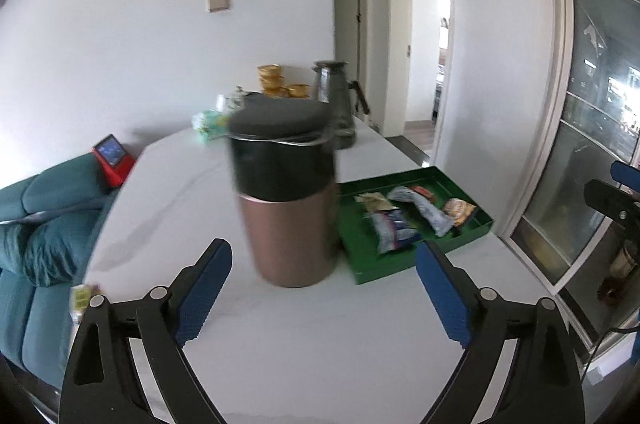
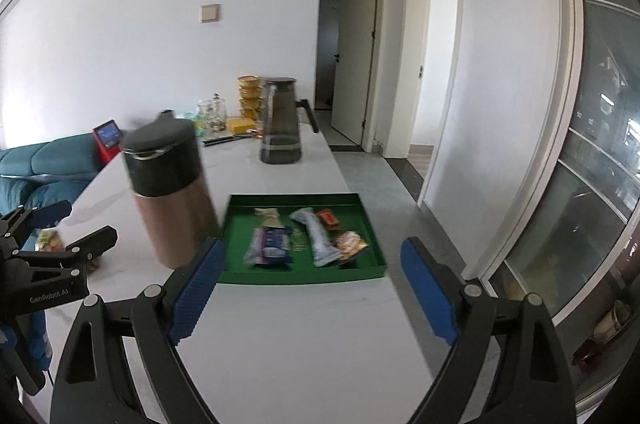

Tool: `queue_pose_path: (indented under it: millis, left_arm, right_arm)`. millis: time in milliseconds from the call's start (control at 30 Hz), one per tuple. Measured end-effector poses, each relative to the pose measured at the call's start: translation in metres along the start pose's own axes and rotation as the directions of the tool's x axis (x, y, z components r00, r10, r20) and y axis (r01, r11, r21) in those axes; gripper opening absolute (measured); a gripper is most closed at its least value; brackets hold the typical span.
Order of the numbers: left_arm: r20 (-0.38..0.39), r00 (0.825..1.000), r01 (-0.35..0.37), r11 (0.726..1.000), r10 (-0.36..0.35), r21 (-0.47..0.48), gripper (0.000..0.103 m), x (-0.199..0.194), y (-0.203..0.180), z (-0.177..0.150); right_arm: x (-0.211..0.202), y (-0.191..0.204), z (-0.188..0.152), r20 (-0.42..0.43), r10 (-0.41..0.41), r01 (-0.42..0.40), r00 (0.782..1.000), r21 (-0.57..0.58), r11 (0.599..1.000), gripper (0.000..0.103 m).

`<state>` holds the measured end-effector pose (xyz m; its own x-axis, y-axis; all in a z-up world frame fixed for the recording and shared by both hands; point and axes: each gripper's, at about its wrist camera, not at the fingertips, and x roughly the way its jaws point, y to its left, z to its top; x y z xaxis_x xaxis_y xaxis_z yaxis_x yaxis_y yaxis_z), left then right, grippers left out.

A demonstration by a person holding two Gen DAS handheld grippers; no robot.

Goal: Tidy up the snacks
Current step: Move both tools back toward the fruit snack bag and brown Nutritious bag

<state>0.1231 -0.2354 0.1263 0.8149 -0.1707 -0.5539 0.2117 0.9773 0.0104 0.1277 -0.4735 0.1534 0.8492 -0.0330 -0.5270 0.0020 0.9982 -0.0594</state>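
Green tray on white desk, just right of copper flask; its near left corner sits behind flask base in left wrist view. Snack packets inside tray: blue packet, silver packet, orange packet, red packet, tan packet. Dark pitcher beyond tray, well apart. Left gripper jaws wide, empty, short of flask. Right gripper jaws wide, empty, short of tray.
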Motion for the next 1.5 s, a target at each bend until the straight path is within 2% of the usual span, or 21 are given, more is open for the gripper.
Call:
queue_pose_path:
  millis: [133, 300, 467, 567, 700, 933, 1100, 1167, 1400, 1500]
  left_arm:
    - [0.011, 0.999, -0.040, 0.999, 0.040, -0.009, 0.091, -0.019, 0.040, -0.011]
    - [0.023, 0.990, -0.140, 0.990, 0.140, -0.016, 0.094, -0.044, 0.107, -0.036]
    - [-0.015, 0.970, -0.243, 0.969, 0.243, -0.031, 0.094, -0.062, 0.174, -0.067]
    - [-0.037, 0.944, -0.329, 0.942, 0.327, -0.070, 0.094, -0.074, 0.215, -0.086]
    - [-0.071, 0.909, -0.417, 0.893, 0.411, -0.168, 0.094, -0.089, 0.263, -0.104]
    - [-0.092, 0.879, -0.475, 0.840, 0.468, -0.263, 0.094, -0.104, 0.310, -0.125]
    - [-0.095, 0.869, -0.491, 0.823, 0.485, -0.286, 0.094, -0.109, 0.335, -0.133]
    - [-0.097, 0.871, -0.489, 0.824, 0.482, -0.287, 0.094, -0.107, 0.344, -0.134]
    - [-0.112, 0.890, -0.456, 0.850, 0.443, -0.264, 0.094, -0.090, 0.355, -0.134]
    - [-0.117, 0.893, -0.450, 0.857, 0.435, -0.250, 0.094, -0.085, 0.355, -0.133]
  right_arm:
    - [-0.013, 0.027, -0.001, 0.003, 0.025, -0.025, 1.000, -0.018, 1.000, 0.103]
    - [-0.033, 0.041, 0.001, 0.018, 0.024, -0.024, 1.000, -0.018, 1.000, 0.103]
    - [-0.051, 0.051, 0.007, 0.046, 0.012, -0.012, 0.999, -0.020, 1.000, 0.103]
    - [-0.056, 0.062, 0.010, 0.052, 0.011, -0.009, 0.999, -0.034, 0.999, 0.103]
    - [-0.058, 0.080, 0.013, 0.057, 0.028, -0.025, 0.998, -0.051, 0.998, 0.103]
    - [-0.048, 0.129, 0.015, 0.029, 0.111, -0.107, 0.993, -0.110, 0.988, 0.103]
    - [-0.039, 0.166, 0.017, 0.026, 0.168, -0.163, 0.985, -0.142, 0.976, 0.103]
    - [-0.038, 0.182, 0.017, 0.019, 0.192, -0.186, 0.981, -0.155, 0.970, 0.103]
    - [-0.024, 0.225, 0.013, -0.033, 0.239, -0.241, 0.970, -0.198, 0.950, 0.103]
    - [-0.018, 0.239, 0.010, -0.059, 0.265, -0.272, 0.962, -0.208, 0.940, 0.103]
